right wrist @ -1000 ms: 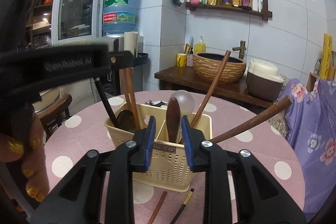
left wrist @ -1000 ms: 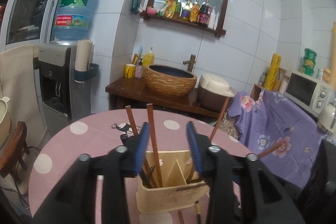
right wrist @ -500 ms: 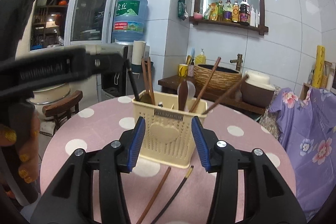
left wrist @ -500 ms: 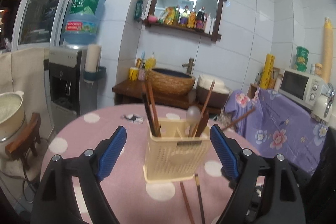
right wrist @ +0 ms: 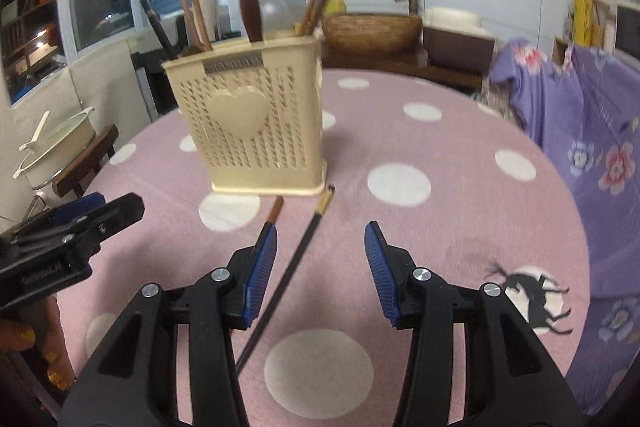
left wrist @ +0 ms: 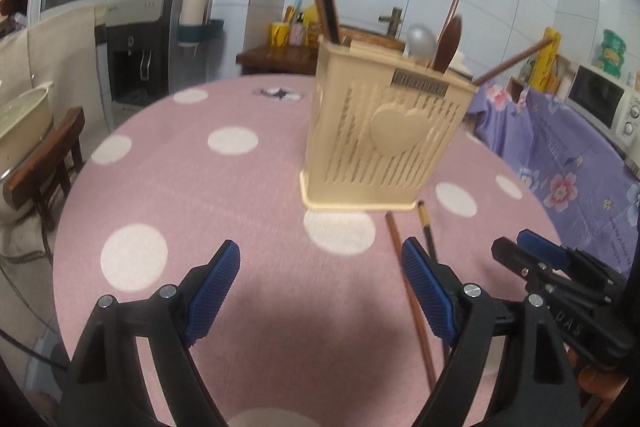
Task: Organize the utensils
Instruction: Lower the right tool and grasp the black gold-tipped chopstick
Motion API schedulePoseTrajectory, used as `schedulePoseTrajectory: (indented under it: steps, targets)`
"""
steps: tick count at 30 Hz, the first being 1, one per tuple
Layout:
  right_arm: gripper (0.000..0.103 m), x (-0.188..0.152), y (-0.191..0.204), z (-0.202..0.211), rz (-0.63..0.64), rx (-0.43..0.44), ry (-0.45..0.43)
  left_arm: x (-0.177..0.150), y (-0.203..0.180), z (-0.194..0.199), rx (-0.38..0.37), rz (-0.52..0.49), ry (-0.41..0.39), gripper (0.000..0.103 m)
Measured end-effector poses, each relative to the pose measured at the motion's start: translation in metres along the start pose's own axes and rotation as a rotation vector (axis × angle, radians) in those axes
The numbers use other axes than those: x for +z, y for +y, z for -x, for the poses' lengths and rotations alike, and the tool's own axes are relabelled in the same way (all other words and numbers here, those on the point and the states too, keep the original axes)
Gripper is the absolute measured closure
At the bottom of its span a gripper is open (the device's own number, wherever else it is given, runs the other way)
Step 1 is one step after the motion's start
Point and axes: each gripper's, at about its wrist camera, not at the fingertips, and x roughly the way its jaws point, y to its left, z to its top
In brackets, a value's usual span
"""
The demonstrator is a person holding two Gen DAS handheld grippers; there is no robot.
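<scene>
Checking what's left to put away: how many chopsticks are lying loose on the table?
2: a brown chopstick and a black chopstick lie side by side just in front of the utensil holder.

holder (left wrist: 384, 135): perforated cream plastic | chopsticks (right wrist: 298, 269): wood | tablecloth (left wrist: 240, 195): matt cloth

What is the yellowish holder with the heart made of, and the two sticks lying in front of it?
Holder: looks like moulded plastic, matt cream, with slotted walls. Brown stick: probably wood, plain reddish brown. Black stick: hard to tell, dark and smooth with a gold-coloured tip.
</scene>
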Motion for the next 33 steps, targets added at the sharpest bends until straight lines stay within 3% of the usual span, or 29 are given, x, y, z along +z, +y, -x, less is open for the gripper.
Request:
schedulePoseTrajectory:
  steps: [4, 14, 21, 28, 33]
  targets:
    - [0.056, -0.005, -0.012, -0.015, -0.071, 0.022, 0.074, -0.011, 0.008, -0.006, 0.016, 0.015, 0.045, 0.021]
    - [0.060, -0.003, -0.006, -0.046, -0.120, 0.057, 0.169, -0.015, 0.008, -0.008, 0.026, 0.007, 0.057, 0.021]
    - [0.069, 0.007, 0.012, -0.072, -0.100, 0.003, 0.216, -0.017, 0.010, -0.007, 0.021, 0.012, 0.060, 0.021]
    - [0.087, 0.016, 0.020, -0.088, -0.065, -0.045, 0.234, -0.018, 0.014, -0.010, 0.023, 0.024, 0.069, 0.021]
    - [0.093, 0.015, 0.015, -0.086, -0.044, -0.025, 0.242, -0.016, 0.010, -0.013, 0.012, 0.012, 0.078, 0.021]
